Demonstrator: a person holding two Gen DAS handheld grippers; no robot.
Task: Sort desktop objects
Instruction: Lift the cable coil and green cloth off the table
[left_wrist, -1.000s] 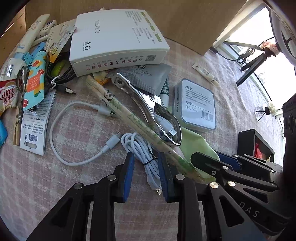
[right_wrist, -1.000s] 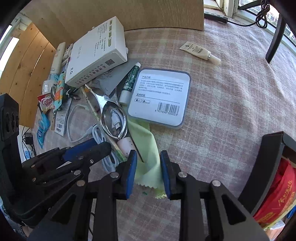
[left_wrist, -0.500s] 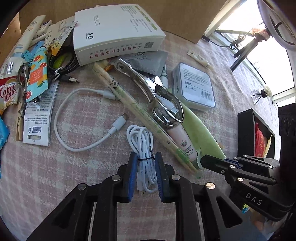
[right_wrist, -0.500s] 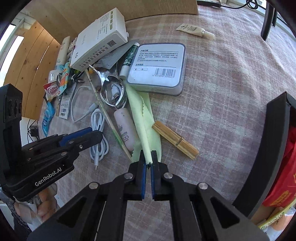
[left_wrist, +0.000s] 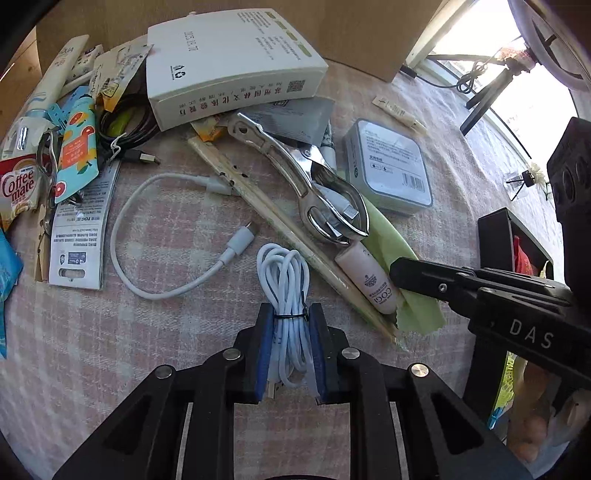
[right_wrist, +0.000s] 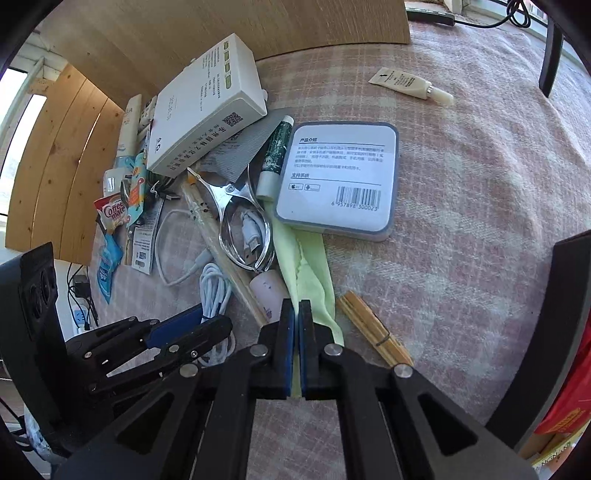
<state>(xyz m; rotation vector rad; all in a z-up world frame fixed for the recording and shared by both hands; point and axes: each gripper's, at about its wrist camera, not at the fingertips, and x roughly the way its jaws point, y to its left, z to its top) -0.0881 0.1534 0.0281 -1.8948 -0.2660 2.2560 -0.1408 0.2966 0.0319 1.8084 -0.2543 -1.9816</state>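
Both claws are gripping at once: the left claw (left_wrist: 290, 354) is squeezing the bundled white cable (left_wrist: 284, 280) at six o'clock, the right claw (right_wrist: 296, 347) is pinching the green cloth (right_wrist: 306, 266) below the tin (right_wrist: 340, 177), each likely needing lifting off the worktop (right_wrist: 480, 221).

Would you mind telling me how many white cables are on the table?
3: a tied bundle in the left claw, a loose loop beside it, and one inside the metal tongs. Clutter may hide more.
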